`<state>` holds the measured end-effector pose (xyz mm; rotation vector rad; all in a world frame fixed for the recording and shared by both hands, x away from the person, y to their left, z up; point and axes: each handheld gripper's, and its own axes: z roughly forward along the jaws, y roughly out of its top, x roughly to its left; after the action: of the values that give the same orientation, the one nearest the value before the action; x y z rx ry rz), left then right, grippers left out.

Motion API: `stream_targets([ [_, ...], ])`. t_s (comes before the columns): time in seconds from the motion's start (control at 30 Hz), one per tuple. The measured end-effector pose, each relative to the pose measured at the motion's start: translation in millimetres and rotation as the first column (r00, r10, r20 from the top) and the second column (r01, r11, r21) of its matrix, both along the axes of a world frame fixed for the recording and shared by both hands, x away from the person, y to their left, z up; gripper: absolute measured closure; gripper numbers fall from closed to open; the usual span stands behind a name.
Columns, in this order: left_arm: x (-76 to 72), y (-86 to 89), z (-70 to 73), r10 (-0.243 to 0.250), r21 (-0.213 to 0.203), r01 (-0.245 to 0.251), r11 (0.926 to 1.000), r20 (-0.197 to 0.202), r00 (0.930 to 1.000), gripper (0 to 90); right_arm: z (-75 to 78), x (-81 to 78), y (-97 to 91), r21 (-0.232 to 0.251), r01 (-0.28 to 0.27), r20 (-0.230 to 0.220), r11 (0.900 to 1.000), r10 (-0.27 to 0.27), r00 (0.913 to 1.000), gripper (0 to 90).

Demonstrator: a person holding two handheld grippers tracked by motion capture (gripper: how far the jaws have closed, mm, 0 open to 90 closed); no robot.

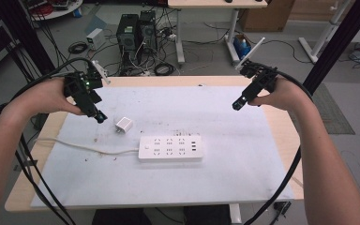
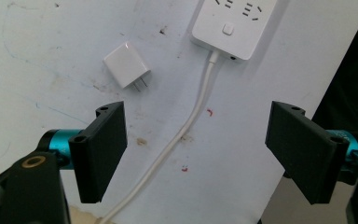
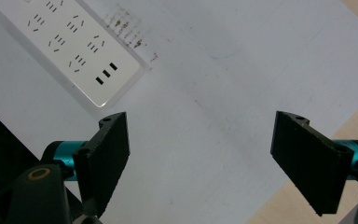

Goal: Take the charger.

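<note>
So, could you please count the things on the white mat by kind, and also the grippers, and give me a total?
Power strip, with its white cable: 1
White charger plug: 1
Grippers, both open and holding nothing: 2, the left gripper and the right gripper
Total: 4

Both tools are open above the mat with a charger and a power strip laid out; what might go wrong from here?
1. The charger is small and lies flat with its prongs sideways, so the left tool may slip off it or pick it up with the prongs turned the wrong way for the sockets.
2. The power strip looks unfixed on the smooth mat; pushing a plug in could slide it.
3. Its cord runs beneath the left tool and might get snagged.
</note>
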<state>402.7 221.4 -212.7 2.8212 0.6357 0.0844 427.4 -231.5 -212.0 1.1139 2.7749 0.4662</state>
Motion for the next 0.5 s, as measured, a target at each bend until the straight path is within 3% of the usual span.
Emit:
stream_targets([
  [0.5, 5.2, 5.4, 1.1, 0.017, -0.008, -0.017, 0.9998, 0.022, 0.9996, 20.8, -1.4, 6.9, -5.8, 0.004, 0.018, 0.0, 0.9998, -0.018, 0.9998, 19.0],
])
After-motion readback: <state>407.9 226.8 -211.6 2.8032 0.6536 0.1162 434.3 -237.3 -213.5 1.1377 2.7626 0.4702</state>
